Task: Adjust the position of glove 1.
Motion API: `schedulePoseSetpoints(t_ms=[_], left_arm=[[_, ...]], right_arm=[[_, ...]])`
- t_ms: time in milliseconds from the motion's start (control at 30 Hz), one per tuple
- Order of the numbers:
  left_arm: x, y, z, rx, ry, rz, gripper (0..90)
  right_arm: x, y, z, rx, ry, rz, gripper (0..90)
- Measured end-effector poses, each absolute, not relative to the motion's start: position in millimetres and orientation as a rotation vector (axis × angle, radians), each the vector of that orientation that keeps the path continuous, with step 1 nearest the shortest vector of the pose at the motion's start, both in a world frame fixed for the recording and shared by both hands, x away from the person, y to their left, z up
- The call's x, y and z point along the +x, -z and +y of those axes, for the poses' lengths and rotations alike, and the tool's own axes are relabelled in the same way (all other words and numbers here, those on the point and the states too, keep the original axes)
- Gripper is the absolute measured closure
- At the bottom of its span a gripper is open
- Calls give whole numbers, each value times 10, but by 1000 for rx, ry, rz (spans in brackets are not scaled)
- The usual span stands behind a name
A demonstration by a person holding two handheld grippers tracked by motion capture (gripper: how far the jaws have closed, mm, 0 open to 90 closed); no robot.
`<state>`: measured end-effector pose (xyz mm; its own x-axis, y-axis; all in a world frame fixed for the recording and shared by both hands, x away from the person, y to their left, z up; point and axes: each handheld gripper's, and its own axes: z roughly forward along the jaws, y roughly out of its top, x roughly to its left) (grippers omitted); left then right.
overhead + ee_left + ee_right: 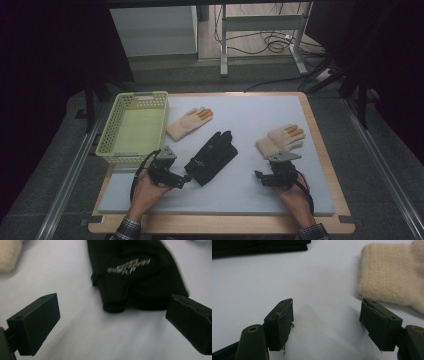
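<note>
A black glove (pixel 212 156) with a pale printed logo lies mid-table on the white mat (pixel 240 195). My left gripper (pixel 186 178) sits just left of its cuff, open, and the cuff (pixel 113 305) lies a little beyond the gap between the jaws. One cream knit glove (pixel 189 122) with orange fingertips rests behind it beside the basket. A second cream glove (pixel 280 138) lies at the right. My right gripper (pixel 259 176) hovers open just in front of that glove's cuff (pixel 387 280), with nothing between its fingers.
A pale yellow-green plastic basket (pixel 111 134) stands at the mat's left edge, with nothing in it. The wooden table rim (pixel 322 145) frames the mat. Behind the table stand a metal frame leg (pixel 223 45) and loose cables (pixel 275 44) on the floor.
</note>
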<state>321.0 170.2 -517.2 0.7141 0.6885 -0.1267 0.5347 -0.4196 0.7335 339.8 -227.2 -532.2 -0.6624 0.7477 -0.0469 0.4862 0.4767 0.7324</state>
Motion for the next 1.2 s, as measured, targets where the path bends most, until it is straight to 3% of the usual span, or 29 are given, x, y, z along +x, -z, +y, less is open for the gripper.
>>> schedulePoseSetpoints(t_ms=[367,767,867,1000,1100,1200], left_arm=[[3565,5039,1225,2197,-258,921,0],[3763,5222,865,2254,-150,899,0],[3699,5246,763,2306,-189,871,0],[3634,5287,638,2435,-382,846,0],[3688,5291,694,2403,-418,902,0],[3785,5344,820,2349,-305,962,0]], right_arm=[[3395,5323,-2270,1038,-1004,2365,266],[3394,5325,-2269,1037,-1004,2363,265],[3394,5325,-2269,1037,-1003,2363,265],[3393,5325,-2268,1037,-1002,2363,264],[3393,5325,-2268,1037,-1002,2363,264],[3393,5325,-2268,1037,-1002,2363,263]])
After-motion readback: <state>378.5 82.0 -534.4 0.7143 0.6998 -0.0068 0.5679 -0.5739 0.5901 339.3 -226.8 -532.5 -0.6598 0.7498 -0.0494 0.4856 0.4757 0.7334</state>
